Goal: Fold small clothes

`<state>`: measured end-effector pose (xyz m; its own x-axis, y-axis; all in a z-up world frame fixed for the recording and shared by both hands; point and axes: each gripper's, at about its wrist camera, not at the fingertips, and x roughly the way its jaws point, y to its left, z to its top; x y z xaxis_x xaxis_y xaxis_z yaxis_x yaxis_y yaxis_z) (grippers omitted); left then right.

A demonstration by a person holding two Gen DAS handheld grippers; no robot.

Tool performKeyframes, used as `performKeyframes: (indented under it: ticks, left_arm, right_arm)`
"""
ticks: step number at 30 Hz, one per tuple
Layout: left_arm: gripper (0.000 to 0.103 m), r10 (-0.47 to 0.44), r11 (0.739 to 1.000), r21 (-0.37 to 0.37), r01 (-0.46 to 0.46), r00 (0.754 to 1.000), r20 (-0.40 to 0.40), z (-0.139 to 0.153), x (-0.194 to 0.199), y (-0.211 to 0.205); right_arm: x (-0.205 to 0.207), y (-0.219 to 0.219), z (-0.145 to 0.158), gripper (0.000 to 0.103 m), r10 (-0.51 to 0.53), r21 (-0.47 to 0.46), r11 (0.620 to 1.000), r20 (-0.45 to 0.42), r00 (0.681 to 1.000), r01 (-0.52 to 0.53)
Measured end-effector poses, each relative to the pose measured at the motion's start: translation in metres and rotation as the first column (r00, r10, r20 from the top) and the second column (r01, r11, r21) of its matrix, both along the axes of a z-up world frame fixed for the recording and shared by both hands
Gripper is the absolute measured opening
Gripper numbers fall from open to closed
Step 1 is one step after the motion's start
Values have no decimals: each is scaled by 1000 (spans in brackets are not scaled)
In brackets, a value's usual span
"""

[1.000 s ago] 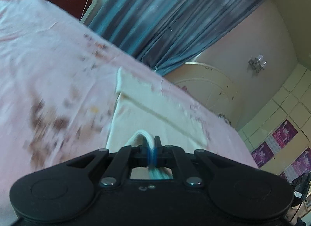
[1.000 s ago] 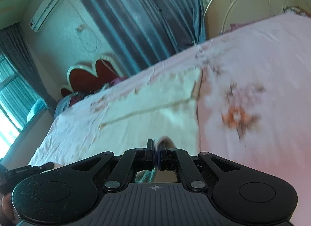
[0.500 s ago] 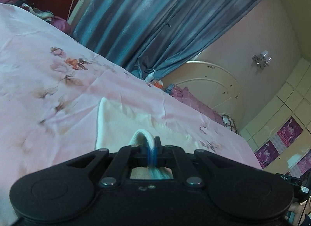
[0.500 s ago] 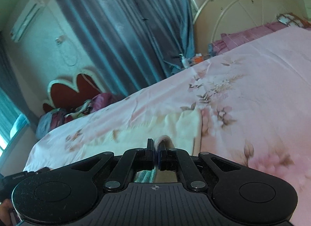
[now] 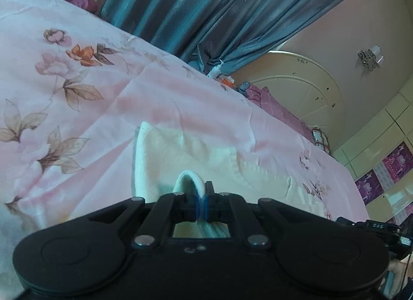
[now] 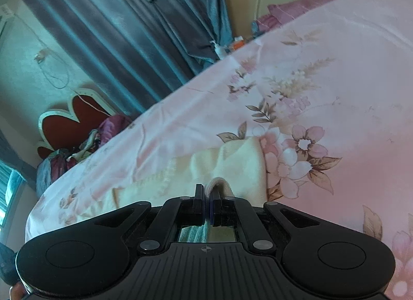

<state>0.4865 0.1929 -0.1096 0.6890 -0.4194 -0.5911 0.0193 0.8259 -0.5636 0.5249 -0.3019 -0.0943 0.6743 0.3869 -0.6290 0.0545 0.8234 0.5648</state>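
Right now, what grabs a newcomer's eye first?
Both tongs, left and right, are shut on an edge of a cream garment low in each view. It lies on a pink floral bedsheet, with blue-grey curtains behind.

Honestly there wasn't much to read here. The only thing close to text was some light lettering on a small black device (image 5: pixel 378 225) at the far right edge of the left wrist view, and it looked like "DAS" but was too small and soft to be sure. The purple posters (image 5: pixel 393 164) on the wall cabinets had figures on them, yet any writing was too blurry to make out. The right gripper (image 6: pixel 207 218) body carried just a little crosshair mark, no letters. The bottles by the curtain showed no legible labels.
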Motion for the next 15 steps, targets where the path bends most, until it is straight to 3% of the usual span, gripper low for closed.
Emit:
performKeyframes:
  ticks: [2, 4, 5, 7, 9, 10, 11, 15]
  left_arm:
    - [6, -2, 999, -36, 1, 1000, -11, -5, 9, 2]
    - [23, 6, 996, -93, -7, 1000, -8, -7, 14, 6]
    - [24, 12, 994, -106, -12, 1000, 1, -6, 16, 7]
    - [37, 19, 994, -104, -17, 1000, 19, -2, 20, 7]
    - [49, 30, 995, -97, -26, 999, 44, 2, 23, 8]
    - [54, 35, 995, -90, -30, 998, 56, 5, 25, 8]
    - [54, 35, 996, -82, -30, 998, 61, 6, 27, 8]
    - [50, 2, 999, 35, -4, 998, 57, 10, 32, 3]
  right_arm:
    - [4, 0, -3, 2, 6, 23, 1000, 9, 1000, -7]
    - [10, -1, -4, 2, 7, 63, 998, 29, 1000, -9]
    - [14, -1, -4, 3, 3, 68, 998, 31, 1000, -5]
    - [20, 0, -3, 6, -4, 66, 998, 46, 999, 1]
    - [22, 0, 1, 37, -30, 48, 998, 71, 997, 27]
    - [22, 1, 5, 70, -46, 37, 998, 95, 994, 43]
    - [21, 0, 9, 76, -50, 30, 998, 125, 991, 46]
    - [25, 3, 16, 76, 4, -27, 1000, 135, 991, 0]
